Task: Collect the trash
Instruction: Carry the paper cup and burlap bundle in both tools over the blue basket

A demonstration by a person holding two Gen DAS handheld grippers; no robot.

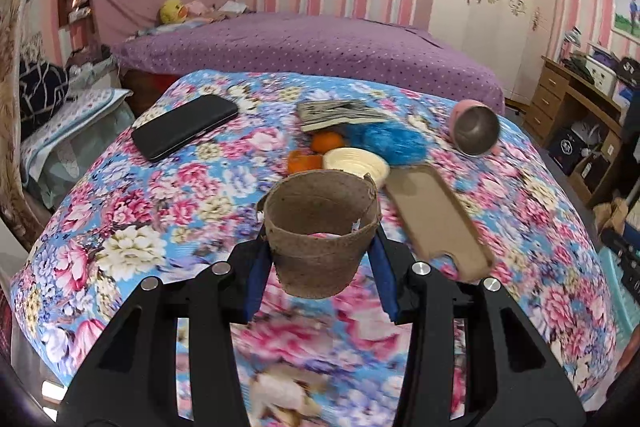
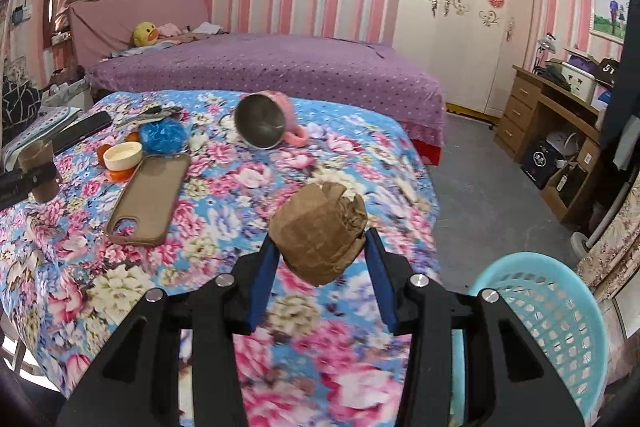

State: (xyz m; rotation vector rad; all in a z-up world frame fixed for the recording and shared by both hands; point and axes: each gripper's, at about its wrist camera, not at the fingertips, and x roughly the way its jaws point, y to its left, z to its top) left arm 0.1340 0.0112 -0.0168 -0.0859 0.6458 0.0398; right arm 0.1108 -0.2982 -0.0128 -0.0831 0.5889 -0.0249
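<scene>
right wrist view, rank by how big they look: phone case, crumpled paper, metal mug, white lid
1. phone case
2. crumpled paper, close behind; it sits in the tongs near the camera, so its looks are inflated
3. metal mug
4. white lid

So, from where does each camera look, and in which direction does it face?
Left wrist: sits behind the left gripper, faces across the floral table toward the purple bed; its jaws grip a brown paper cup.
Right wrist: sits behind the right gripper, same direction; its jaws hold a crumpled brown cup.
Both show the phone case and the tipped pink mug.
</scene>
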